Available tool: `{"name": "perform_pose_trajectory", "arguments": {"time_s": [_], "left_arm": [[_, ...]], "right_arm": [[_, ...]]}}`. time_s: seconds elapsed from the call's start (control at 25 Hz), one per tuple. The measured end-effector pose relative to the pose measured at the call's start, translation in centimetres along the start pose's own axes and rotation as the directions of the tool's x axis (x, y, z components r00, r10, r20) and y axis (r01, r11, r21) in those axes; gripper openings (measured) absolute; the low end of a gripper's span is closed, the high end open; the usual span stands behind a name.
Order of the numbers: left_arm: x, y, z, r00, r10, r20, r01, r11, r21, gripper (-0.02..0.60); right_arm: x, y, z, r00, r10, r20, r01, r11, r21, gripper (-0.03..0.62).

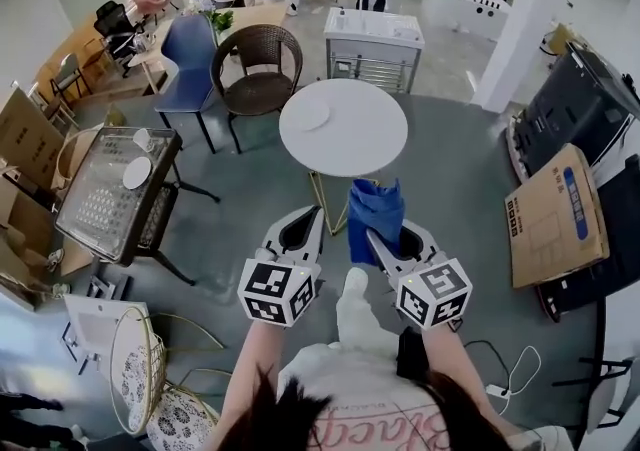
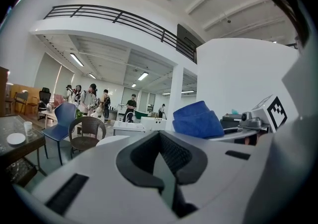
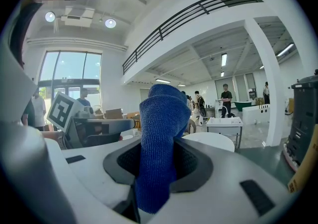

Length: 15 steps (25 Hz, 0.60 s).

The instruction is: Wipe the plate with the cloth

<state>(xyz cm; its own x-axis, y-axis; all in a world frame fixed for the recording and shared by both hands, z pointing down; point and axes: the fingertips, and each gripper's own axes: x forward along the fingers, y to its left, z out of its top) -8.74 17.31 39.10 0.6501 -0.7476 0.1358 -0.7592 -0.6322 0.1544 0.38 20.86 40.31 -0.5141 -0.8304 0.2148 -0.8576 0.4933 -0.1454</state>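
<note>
My right gripper point(image 1: 383, 231) is shut on a blue cloth point(image 1: 375, 209) that stands up out of its jaws; in the right gripper view the cloth point(image 3: 161, 138) fills the gap between the pads. My left gripper point(image 1: 303, 222) is shut with nothing in it, its jaws pressed together point(image 2: 160, 137). Both are held side by side in the air over the grey floor, short of a round white table point(image 1: 375, 139). A white plate point(image 1: 310, 116) lies on the left part of that table. From the left gripper view the cloth point(image 2: 196, 118) shows to the right.
A glass-topped table point(image 1: 95, 204) at the left carries a small white plate point(image 1: 136, 172) and a cup point(image 1: 143, 139). Behind the round table stand a brown wicker chair point(image 1: 255, 64), a blue chair point(image 1: 190, 59) and a white cabinet point(image 1: 372, 44). Cardboard point(image 1: 555, 214) lies at the right. People stand far back.
</note>
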Motion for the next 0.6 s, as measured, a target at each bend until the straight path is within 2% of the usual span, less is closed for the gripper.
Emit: {"name": "perform_pose_trajectory", "arguments": {"time_s": [0.24,0.6], "left_arm": [[5.1,3.4,0.5,0.999,0.032,-0.008,-0.032,0.999,-0.006,0.009],[15.0,7.8,2.9,0.998,0.068,-0.005,-0.068,0.998,-0.016,0.009]], "right_arm": [[4.8,-3.8,1.0,1.0,0.027,-0.011,-0.027,1.0,-0.002,0.132],[12.1,-11.8,4.3,0.998,0.062,-0.025,-0.062,0.998,-0.017,0.132]]}}
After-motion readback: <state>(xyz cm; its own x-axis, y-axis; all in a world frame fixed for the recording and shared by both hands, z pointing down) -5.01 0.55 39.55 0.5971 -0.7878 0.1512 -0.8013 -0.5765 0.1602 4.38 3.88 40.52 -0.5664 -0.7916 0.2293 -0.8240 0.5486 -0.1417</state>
